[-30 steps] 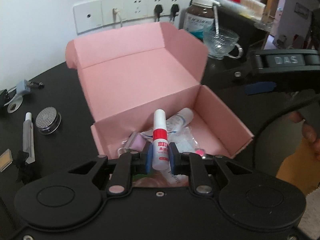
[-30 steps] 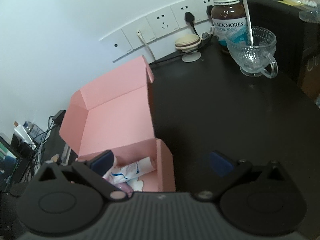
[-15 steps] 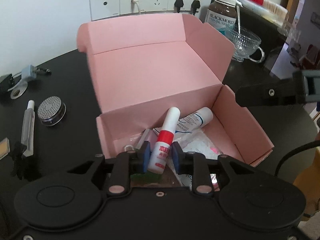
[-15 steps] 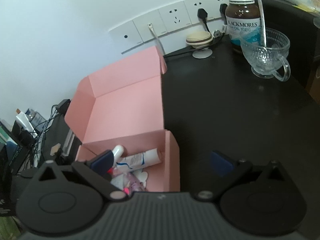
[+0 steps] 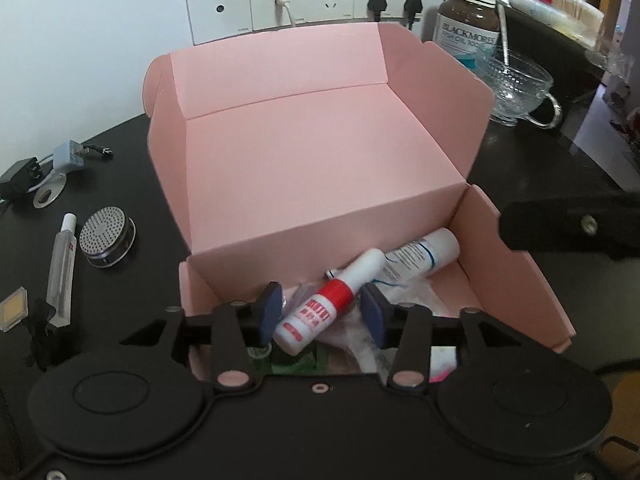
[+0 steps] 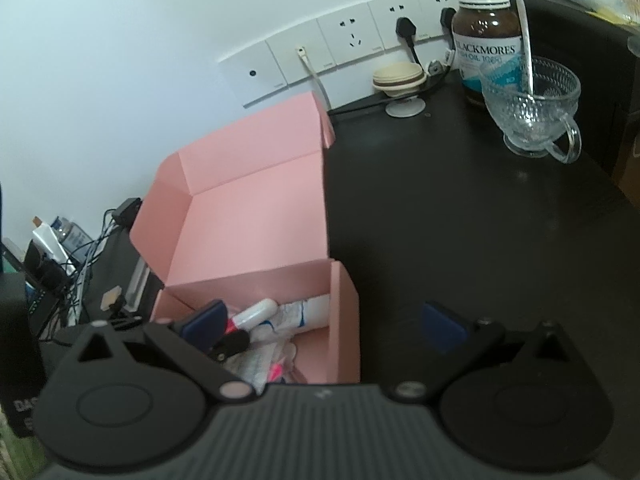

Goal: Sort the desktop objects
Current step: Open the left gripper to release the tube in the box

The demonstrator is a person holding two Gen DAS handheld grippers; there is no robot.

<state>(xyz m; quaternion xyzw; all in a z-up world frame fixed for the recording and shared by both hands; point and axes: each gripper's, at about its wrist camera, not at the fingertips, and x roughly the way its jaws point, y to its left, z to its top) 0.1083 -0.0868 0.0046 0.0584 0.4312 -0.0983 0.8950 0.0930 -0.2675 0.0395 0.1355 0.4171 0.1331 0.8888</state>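
Lying in pink box point(image 5: 320, 168): glue bottle point(image 5: 320, 312), white tube point(image 5: 420, 256).

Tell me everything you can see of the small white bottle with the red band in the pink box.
The small white bottle looks like plastic, with a rounded white cap, a red band below it and red print on the body. It lies tilted inside the pink box, cap toward the back right, on top of packets and beside a white tube. The left gripper straddles it with its jaws opening; the pads look just clear of it.
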